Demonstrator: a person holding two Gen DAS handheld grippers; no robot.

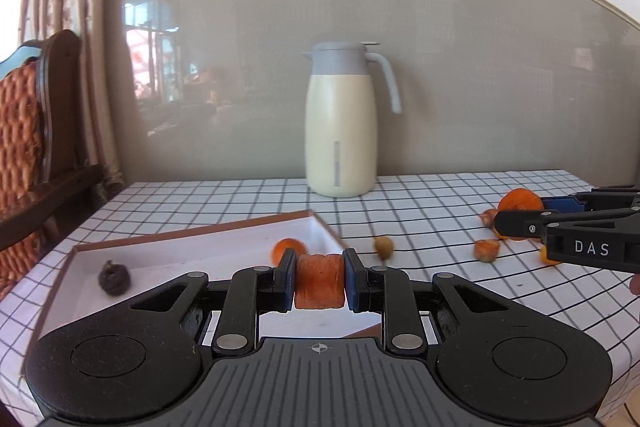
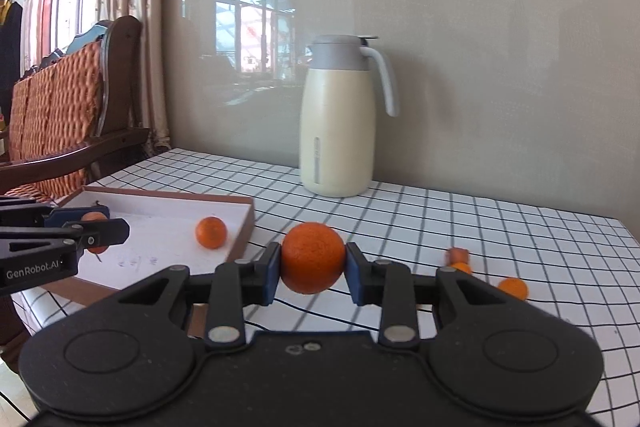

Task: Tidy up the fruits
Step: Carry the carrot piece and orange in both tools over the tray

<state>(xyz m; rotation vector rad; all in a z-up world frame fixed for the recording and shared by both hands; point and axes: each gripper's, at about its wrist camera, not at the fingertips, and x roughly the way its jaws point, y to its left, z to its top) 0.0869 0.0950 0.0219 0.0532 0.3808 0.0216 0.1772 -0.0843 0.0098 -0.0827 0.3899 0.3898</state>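
Both tools pinch fruit: left tool (image 1: 320, 281) an orange piece (image 1: 319, 281), right tool (image 2: 313, 263) an orange (image 2: 313, 258), carried above the tabletop (image 2: 440, 223), likely bound for the tray (image 2: 168, 247).

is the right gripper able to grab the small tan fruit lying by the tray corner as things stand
Probably not yet. The right gripper is already shut on an orange, so its fingers are full. The path to the tan fruit on the tablecloth looks free once the orange is dropped.
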